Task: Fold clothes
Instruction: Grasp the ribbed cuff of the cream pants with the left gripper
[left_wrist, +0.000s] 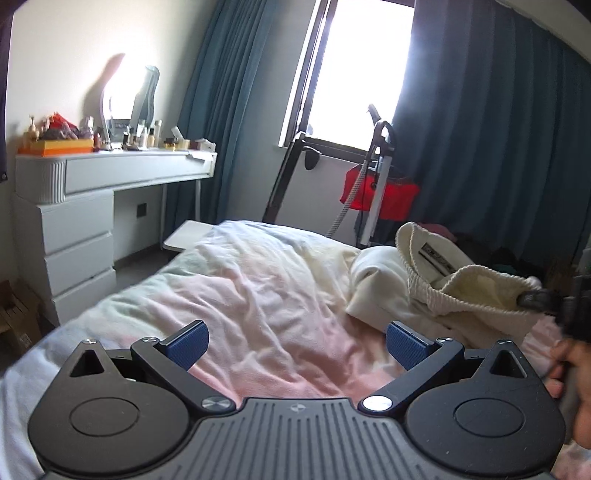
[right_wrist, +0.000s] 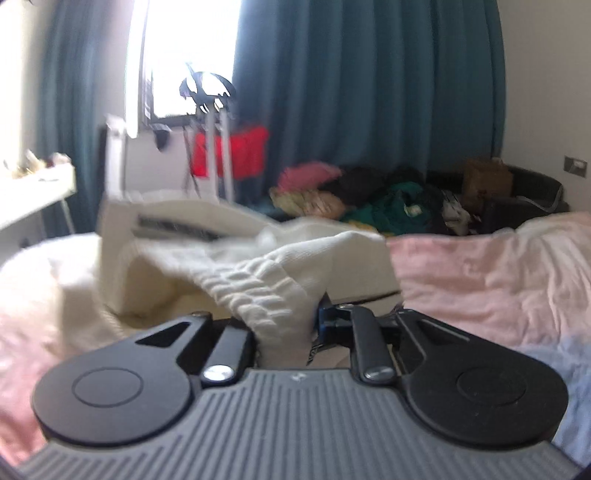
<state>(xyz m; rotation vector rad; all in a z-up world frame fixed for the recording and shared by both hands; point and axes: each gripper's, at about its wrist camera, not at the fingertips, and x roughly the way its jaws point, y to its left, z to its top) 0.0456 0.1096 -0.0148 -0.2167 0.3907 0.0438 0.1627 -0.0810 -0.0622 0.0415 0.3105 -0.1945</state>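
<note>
A cream garment with a ribbed elastic waistband (left_wrist: 436, 284) lies on the right side of the bed, its waistband lifted. My left gripper (left_wrist: 295, 341) is open and empty above the pink bedspread, left of the garment. My right gripper (right_wrist: 291, 314) is shut on the garment's ribbed waistband (right_wrist: 266, 280) and holds it up off the bed; the rest of the cream garment (right_wrist: 177, 258) trails away to the left. In the left wrist view the right gripper's dark tip (left_wrist: 543, 299) shows pinching the waistband at the far right.
A pink and white bedspread (left_wrist: 240, 288) covers the bed. A white dressing table (left_wrist: 110, 173) with bottles and a mirror stands at the left. A vacuum and a red bag (left_wrist: 380, 192) stand by the window. A pile of clothes (right_wrist: 388, 199) lies beyond the bed.
</note>
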